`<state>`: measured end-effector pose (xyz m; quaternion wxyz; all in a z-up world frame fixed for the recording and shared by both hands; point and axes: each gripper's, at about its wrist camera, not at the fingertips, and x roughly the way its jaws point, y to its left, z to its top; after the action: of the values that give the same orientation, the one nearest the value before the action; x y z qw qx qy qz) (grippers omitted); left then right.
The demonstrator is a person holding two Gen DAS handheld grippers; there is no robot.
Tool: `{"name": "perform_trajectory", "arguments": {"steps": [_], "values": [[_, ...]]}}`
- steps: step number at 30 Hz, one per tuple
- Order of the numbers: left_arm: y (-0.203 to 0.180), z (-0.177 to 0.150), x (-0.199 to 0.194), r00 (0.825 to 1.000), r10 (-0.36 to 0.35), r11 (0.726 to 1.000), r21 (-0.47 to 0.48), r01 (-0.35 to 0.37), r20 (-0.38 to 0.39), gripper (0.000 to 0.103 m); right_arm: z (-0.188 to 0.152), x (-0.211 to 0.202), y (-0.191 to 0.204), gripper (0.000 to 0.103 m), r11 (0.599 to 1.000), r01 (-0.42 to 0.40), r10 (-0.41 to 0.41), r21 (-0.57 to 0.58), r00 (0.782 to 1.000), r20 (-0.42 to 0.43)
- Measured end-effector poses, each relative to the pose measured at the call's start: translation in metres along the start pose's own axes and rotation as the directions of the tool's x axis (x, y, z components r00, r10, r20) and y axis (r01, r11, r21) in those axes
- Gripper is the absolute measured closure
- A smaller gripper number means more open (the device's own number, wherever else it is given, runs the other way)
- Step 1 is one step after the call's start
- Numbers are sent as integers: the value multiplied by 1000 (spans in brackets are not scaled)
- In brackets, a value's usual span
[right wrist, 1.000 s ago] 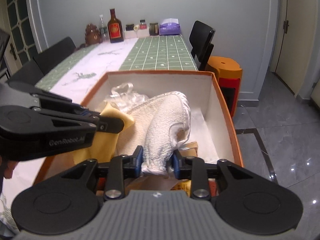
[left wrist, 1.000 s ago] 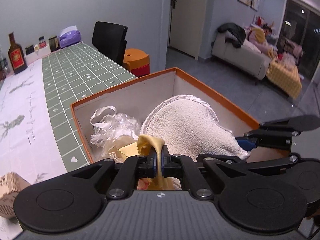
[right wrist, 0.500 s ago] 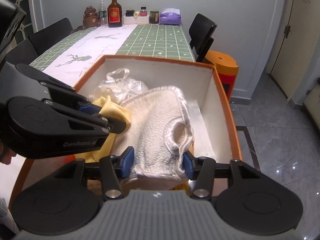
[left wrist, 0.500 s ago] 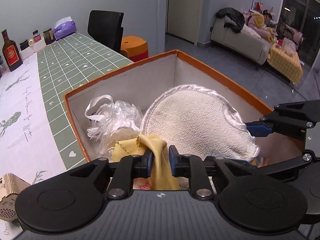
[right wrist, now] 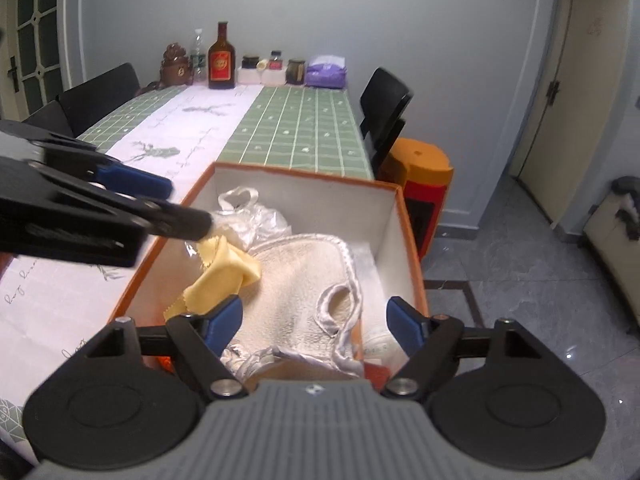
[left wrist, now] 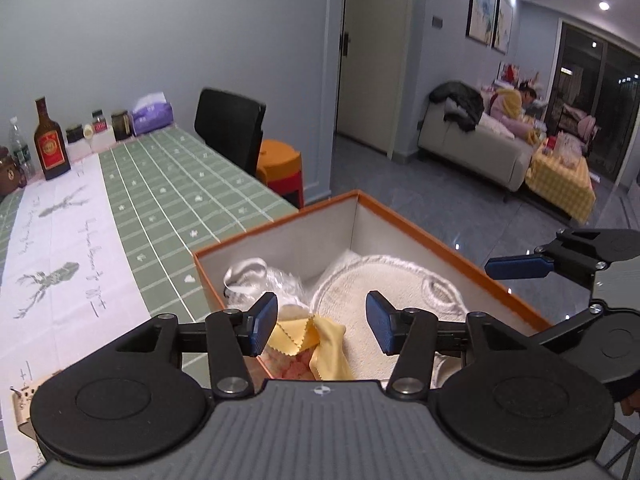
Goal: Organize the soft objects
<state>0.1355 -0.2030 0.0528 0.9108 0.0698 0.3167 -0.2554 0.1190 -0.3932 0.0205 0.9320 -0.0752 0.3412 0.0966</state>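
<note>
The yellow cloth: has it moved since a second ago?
Yes. The yellow cloth has dropped lower in the orange box, out from between the left fingers, whose jaws are opening.

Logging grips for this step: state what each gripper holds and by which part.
Nothing is held. The left gripper is opening above the yellow cloth; the right gripper is opening over the white terry pad. Both lie in the orange box.

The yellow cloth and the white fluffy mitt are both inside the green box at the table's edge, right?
Almost. The box is orange, not green; only the tablecloth is green. The right wrist view shows its orange rim clearly. The yellow cloth and the white fluffy mitt do lie inside it, at the table's edge.
</note>
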Motion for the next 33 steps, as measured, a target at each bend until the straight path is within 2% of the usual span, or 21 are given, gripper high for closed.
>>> {"name": "perform_trajectory", "arguments": {"steps": [7,10,14,23,26,30,33], "values": [[13,-8,-51,992,1,999,-34,4,125,42,-1,-49,16,19,996,18,-29,86,990,135],[19,-17,-72,985,16,998,-56,-6,172,42,-4,-71,29,17,993,22,-46,117,978,203],[28,-33,-98,971,56,996,-86,-37,231,42,-9,-93,47,10,985,-21,-28,170,958,285],[43,-75,-143,932,174,980,-145,-133,317,42,-24,-110,108,5,981,-94,19,171,918,397],[48,-89,-152,918,216,972,-164,-170,332,43,-29,-108,128,3,983,-88,12,164,910,415],[59,-112,-158,896,292,948,-222,-226,335,43,-42,-101,151,3,986,-92,24,142,906,424],[66,-129,-161,875,372,918,-262,-298,309,43,-55,-95,164,3,987,-93,28,131,901,434]]}}
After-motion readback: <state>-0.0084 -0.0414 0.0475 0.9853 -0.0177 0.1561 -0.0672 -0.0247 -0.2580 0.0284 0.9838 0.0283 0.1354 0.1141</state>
